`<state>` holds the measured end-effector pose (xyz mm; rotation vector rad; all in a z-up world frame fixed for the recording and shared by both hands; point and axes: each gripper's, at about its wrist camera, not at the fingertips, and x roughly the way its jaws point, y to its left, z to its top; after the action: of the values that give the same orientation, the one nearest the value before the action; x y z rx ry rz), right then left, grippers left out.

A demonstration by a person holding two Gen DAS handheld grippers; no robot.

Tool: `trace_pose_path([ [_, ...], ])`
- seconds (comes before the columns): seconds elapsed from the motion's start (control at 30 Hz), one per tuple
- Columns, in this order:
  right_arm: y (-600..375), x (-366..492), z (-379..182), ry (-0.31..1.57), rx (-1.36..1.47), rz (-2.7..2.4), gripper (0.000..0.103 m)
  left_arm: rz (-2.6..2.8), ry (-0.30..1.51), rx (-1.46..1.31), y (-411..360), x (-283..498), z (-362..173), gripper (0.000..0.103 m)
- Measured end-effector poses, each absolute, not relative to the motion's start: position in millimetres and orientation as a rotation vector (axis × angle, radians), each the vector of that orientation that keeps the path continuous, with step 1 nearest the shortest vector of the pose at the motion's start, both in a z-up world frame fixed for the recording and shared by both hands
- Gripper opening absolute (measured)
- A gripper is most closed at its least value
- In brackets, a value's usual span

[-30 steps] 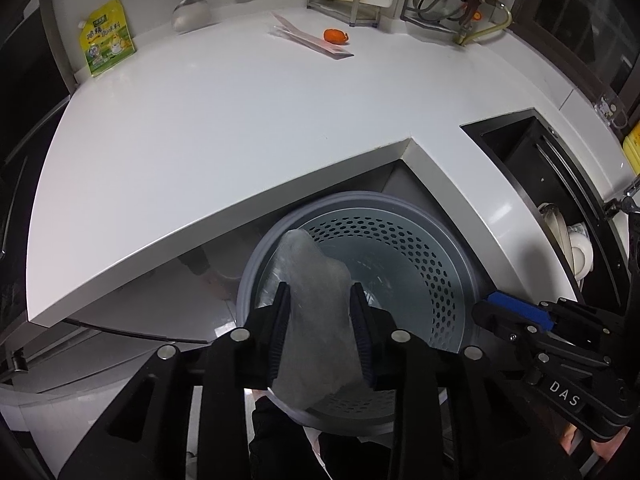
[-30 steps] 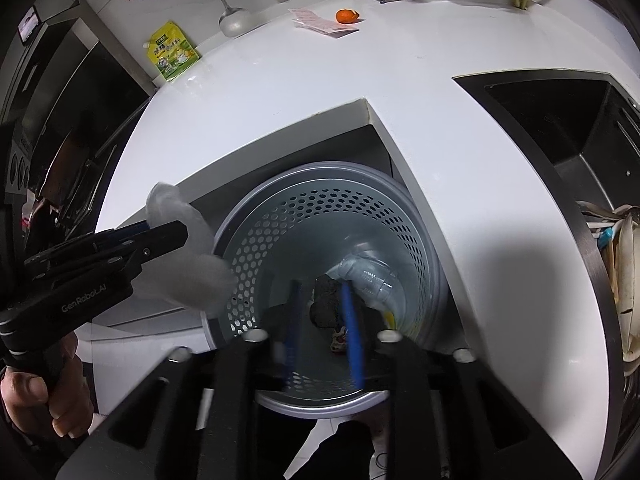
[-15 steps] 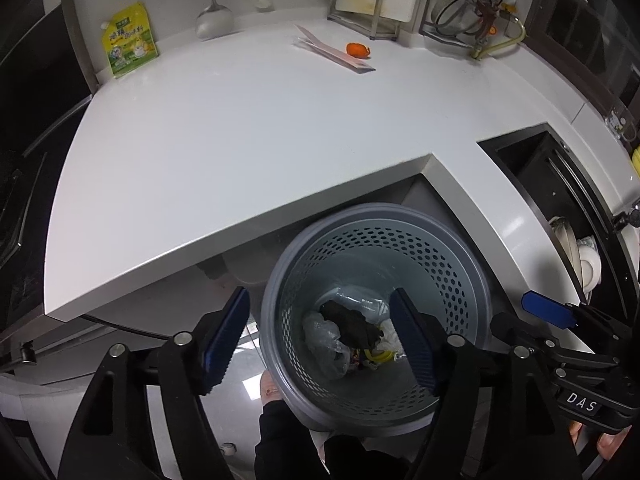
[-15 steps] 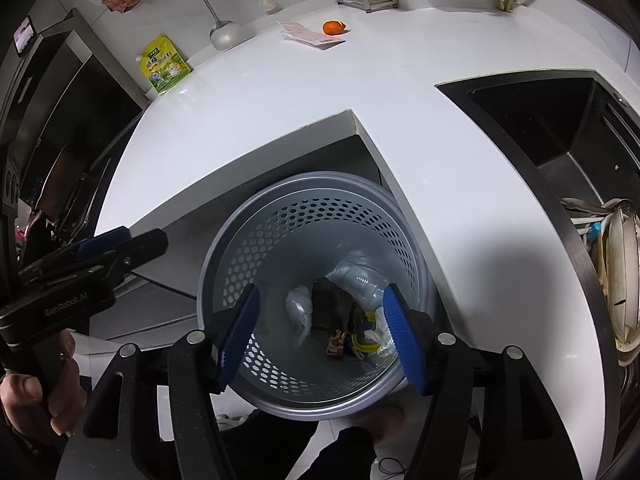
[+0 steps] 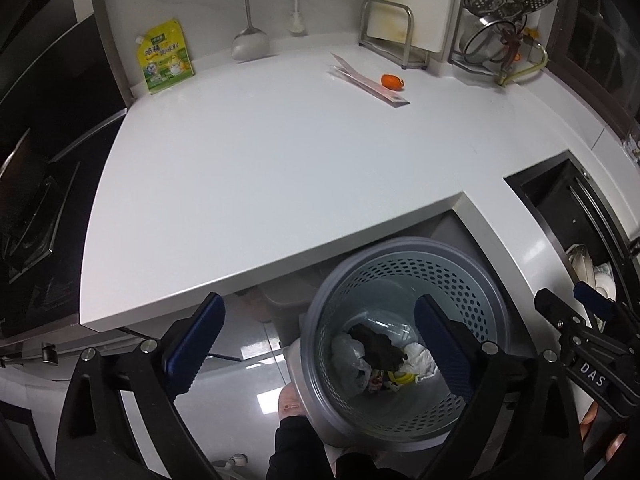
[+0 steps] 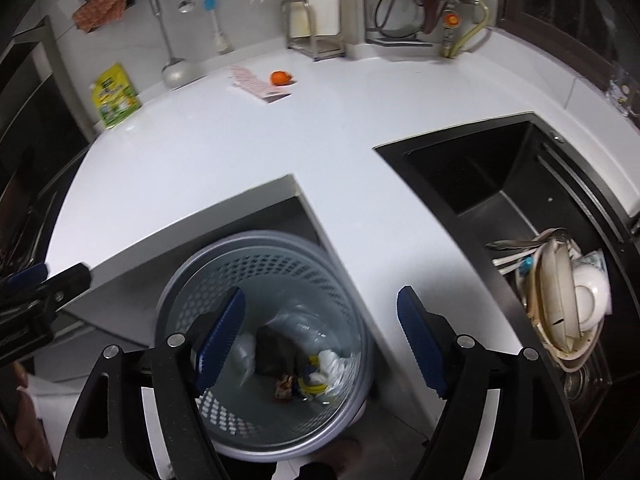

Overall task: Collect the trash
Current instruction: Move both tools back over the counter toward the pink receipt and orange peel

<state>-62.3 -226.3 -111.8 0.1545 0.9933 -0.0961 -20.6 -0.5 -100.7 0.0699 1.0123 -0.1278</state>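
Note:
A grey perforated bin [image 5: 472, 280] stands on the floor below the white counter's notch, also in the right wrist view [image 6: 260, 240]. Inside lie a clear plastic bag [image 5: 350, 360], a dark lump [image 5: 376, 346] and white tissue [image 5: 420, 360]. My left gripper [image 5: 318, 320] hangs above the bin's left rim, its jaws opening wide and nothing between them. My right gripper [image 6: 322, 300] is over the bin's right side, jaws likewise opening and nothing held. An orange peel [image 5: 392, 81] and a paper wrapper [image 5: 368, 82] lie at the back of the counter.
A yellow-green pouch [image 5: 164, 56] leans on the back wall beside a ladle [image 5: 250, 44]. A black sink [image 6: 480, 168] with stacked dishes [image 6: 568, 304] is to the right, a dark stove [image 5: 28, 200] to the left. A hand [image 5: 288, 404] touches the bin's outer wall.
The left jaws let go of the clear plastic bag, which now lies in the bin. Both pairs of jaws have spread wide. The left gripper has drawn up and back.

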Motion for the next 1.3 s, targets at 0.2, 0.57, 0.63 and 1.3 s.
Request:
trace_pose_path([
  [0.2,-222,-47,-105,0.964,0.128,-0.141,0.075,-0.113,1.005,0.075,3,-13,-95,0.095],
  [0.57,-216,-5,-89,0.915,0.005,-0.190,0.075,-0.113,0.962,0.058,9,23,-80,0.095],
  [0.63,-216,5,-85,0.911,-0.004,-0.186,0.075,-0.112,0.948,0.052,10,33,-75,0.095],
  [1.3,-239,97,-93,0.912,0.016,-0.218,0.076,-0.171,0.904,0.017,-49,176,-89,0.096],
])
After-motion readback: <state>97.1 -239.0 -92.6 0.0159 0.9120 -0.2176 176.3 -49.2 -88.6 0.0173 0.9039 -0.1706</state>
